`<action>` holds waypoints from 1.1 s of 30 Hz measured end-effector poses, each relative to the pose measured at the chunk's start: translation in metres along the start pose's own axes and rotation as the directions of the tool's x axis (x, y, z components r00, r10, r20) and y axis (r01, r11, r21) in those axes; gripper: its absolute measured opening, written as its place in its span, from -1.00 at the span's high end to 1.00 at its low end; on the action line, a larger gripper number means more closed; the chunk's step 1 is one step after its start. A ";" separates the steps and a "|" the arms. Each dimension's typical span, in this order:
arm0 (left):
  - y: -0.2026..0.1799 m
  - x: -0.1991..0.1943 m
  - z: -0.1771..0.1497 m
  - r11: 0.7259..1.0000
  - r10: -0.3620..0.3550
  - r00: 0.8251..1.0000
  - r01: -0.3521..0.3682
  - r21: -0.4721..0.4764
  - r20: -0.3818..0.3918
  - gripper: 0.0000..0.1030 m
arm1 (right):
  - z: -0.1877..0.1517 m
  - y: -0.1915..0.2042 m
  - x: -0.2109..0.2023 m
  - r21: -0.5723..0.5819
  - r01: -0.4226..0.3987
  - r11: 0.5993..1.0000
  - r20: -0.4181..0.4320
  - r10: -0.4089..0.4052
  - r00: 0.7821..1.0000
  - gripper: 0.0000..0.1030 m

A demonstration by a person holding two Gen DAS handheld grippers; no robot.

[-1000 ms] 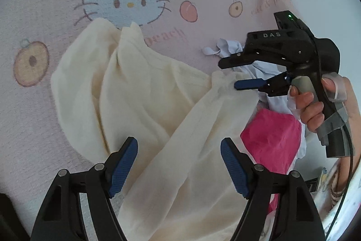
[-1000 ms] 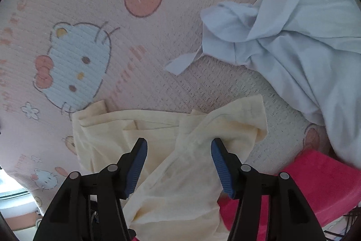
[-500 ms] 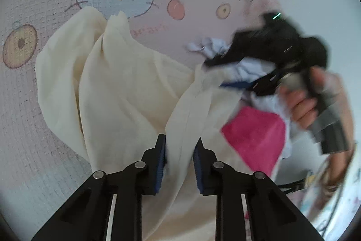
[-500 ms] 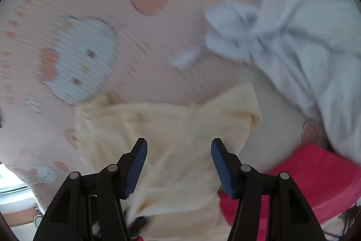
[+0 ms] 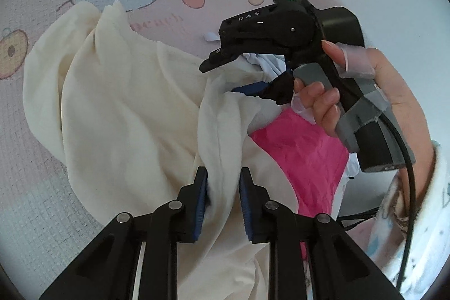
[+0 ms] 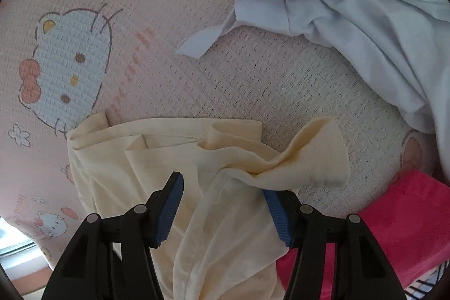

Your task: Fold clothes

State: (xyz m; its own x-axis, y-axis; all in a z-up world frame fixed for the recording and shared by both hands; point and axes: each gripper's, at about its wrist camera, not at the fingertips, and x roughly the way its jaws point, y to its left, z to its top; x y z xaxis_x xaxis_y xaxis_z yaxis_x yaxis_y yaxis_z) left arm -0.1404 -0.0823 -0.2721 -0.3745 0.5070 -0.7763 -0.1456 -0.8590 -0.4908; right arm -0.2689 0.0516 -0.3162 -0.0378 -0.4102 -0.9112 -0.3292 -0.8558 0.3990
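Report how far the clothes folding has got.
Nothing looks folded yet. In hand: the left gripper is shut on a bunched fold of the cream garment; the right gripper is open over it. Left: the pale blue garment and pink cloth lie crumpled.

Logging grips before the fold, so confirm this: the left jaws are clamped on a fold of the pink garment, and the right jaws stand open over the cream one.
Wrong on one point. The left gripper is clamped on a fold of the cream garment, not the pink garment, which lies beside it; the left wrist view shows this. The right gripper does stand open over the cream one.
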 end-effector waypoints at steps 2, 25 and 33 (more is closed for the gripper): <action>-0.002 0.000 -0.001 1.000 0.018 1.000 -0.018 0.009 0.008 0.62 | -0.006 0.003 0.000 -0.021 0.025 0.999 0.023 -0.024 0.999 -0.12; -0.015 -0.052 -0.007 0.996 0.078 0.988 -0.073 -0.044 0.133 0.62 | -0.080 0.024 -0.090 -0.270 -0.248 0.930 0.338 0.333 0.880 0.80; -0.027 -0.071 -0.008 0.996 0.088 0.979 -0.089 -0.001 0.185 0.62 | -0.104 0.035 -0.129 -0.360 -0.268 0.894 0.389 0.404 0.828 0.80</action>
State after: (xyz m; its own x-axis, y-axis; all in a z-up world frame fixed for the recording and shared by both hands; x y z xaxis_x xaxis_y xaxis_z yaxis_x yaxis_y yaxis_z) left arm -0.1031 -0.0944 -0.2072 -0.5491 0.4078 -0.7295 -0.1109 -0.9007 -0.4200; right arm -0.1778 0.0419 -0.1742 -0.5313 -0.5632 -0.6328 0.0553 -0.7684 0.6376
